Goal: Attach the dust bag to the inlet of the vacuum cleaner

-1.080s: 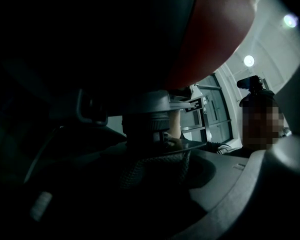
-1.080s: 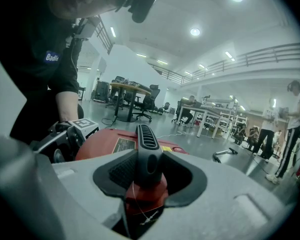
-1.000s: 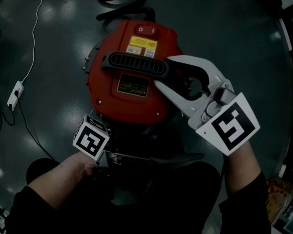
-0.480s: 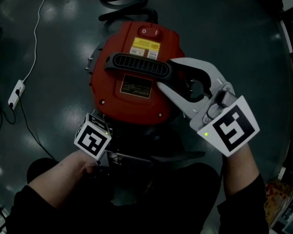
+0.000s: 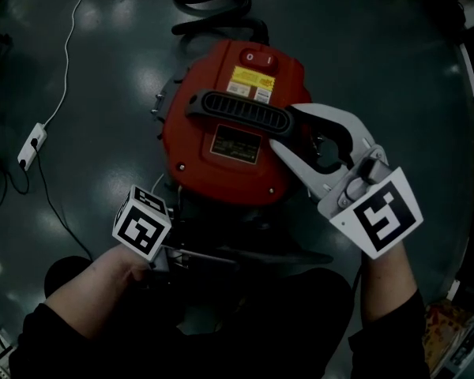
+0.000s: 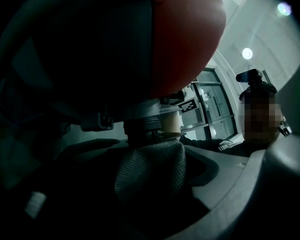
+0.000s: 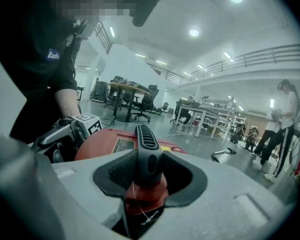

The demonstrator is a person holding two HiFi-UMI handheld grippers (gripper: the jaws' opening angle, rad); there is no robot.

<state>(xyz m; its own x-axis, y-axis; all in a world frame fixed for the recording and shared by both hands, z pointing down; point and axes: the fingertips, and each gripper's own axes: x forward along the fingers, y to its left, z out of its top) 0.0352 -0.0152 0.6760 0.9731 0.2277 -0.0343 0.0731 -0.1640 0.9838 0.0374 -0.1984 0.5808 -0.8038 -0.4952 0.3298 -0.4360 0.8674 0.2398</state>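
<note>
You're clamping the right gripper (image 5: 285,127) on the handle (image 5: 237,110) end atop the red vacuum (image 5: 221,164). The left gripper (image 6: 140,199) jaws have just been opening wide, with the dust bag (image 6: 151,166) sitting between them under the inlet (image 6: 151,125). Open floor (image 5: 371,46) is surrounding it.

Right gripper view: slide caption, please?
Right gripper clamps the black handle of the red vacuum lid.

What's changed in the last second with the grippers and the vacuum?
The left hand-held gripper has just been opening its jaws, with the mesh of the dust bag between them, below the inlet. The right hand-held gripper stays clamped on the black handle of the red vacuum top, which has not visibly moved.
</note>
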